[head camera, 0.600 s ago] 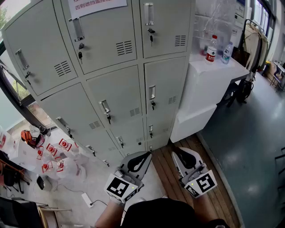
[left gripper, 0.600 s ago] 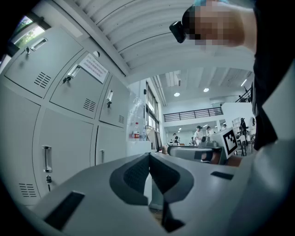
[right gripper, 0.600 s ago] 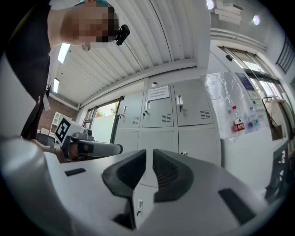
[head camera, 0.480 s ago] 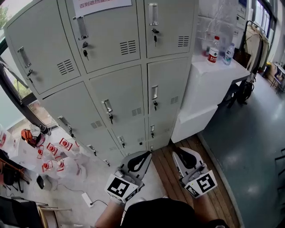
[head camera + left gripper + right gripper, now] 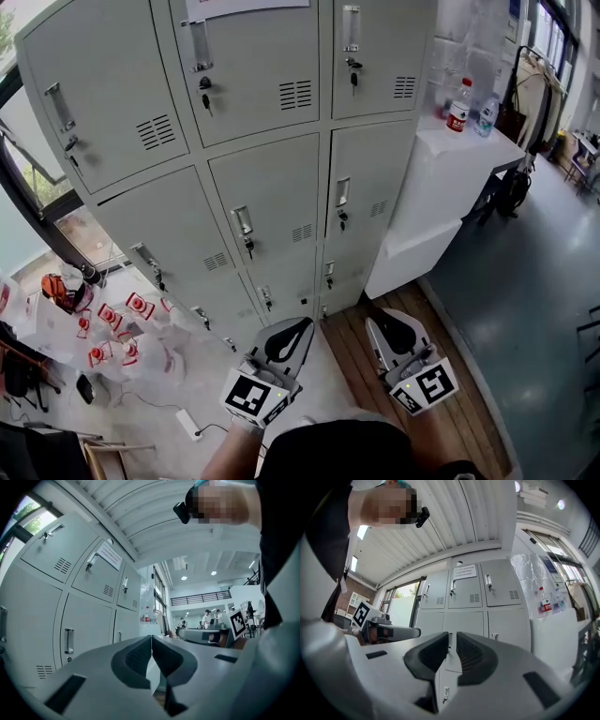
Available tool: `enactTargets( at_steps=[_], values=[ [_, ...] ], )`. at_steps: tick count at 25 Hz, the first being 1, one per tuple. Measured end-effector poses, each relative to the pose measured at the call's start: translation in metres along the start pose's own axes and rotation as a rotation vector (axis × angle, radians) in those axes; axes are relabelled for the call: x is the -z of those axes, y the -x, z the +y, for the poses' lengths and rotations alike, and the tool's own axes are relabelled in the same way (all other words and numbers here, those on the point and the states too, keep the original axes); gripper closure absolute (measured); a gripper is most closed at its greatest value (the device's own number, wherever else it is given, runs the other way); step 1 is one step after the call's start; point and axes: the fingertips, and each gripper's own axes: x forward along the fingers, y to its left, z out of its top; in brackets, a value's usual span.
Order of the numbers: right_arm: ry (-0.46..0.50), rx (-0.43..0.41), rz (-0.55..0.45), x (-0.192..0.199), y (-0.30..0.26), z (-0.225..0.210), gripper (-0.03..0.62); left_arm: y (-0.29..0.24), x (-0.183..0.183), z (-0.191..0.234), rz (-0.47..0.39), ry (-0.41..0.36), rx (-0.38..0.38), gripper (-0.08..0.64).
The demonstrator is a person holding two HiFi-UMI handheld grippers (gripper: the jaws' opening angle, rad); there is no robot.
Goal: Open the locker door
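Observation:
A bank of grey lockers [image 5: 272,178] fills the upper head view, and every door I see is closed. Each door has a metal handle [image 5: 244,223] with a key below it. My left gripper [image 5: 302,326] and right gripper [image 5: 375,322] hang side by side low in that view, well short of the lockers, over the floor. Both are shut with nothing between the jaws. In the left gripper view the left gripper [image 5: 151,637] has the lockers [image 5: 70,620] off to its left. The right gripper [image 5: 450,635] points at the lockers [image 5: 468,602] straight ahead.
A white counter [image 5: 450,178] carrying two bottles [image 5: 459,105] stands right of the lockers. Red-and-white packets [image 5: 112,328] and a power strip [image 5: 190,424] lie on the floor at left. A wooden floor strip [image 5: 361,361] runs under the grippers. A paper notice [image 5: 244,7] hangs on a top door.
The lockers have slid down and to the right in the head view. Both grippers keep their places at the bottom of it, still shut.

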Motion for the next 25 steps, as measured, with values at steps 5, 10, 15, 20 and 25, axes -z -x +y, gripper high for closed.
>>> enactTargets(
  at_steps=[5,10,15,20,25],
  values=[
    [-0.071,0.029,-0.006,0.006,-0.010,-0.005,0.531,0.006,0.009,0.017,0.017,0.025,-0.009,0.537],
    [-0.105,0.038,-0.011,0.017,-0.028,-0.025,0.531,-0.008,0.019,0.036,0.035,0.030,-0.023,0.537],
    [-0.119,0.022,-0.012,0.025,-0.051,-0.054,0.531,-0.044,0.024,0.054,0.057,0.006,-0.023,0.537],
    [-0.128,0.006,-0.026,0.026,-0.073,-0.095,0.531,-0.087,0.020,0.070,0.043,-0.010,-0.042,0.537],
    [-0.131,-0.024,-0.049,0.023,-0.091,-0.137,0.531,-0.127,0.014,0.082,0.030,-0.028,-0.085,0.537]
  ],
)
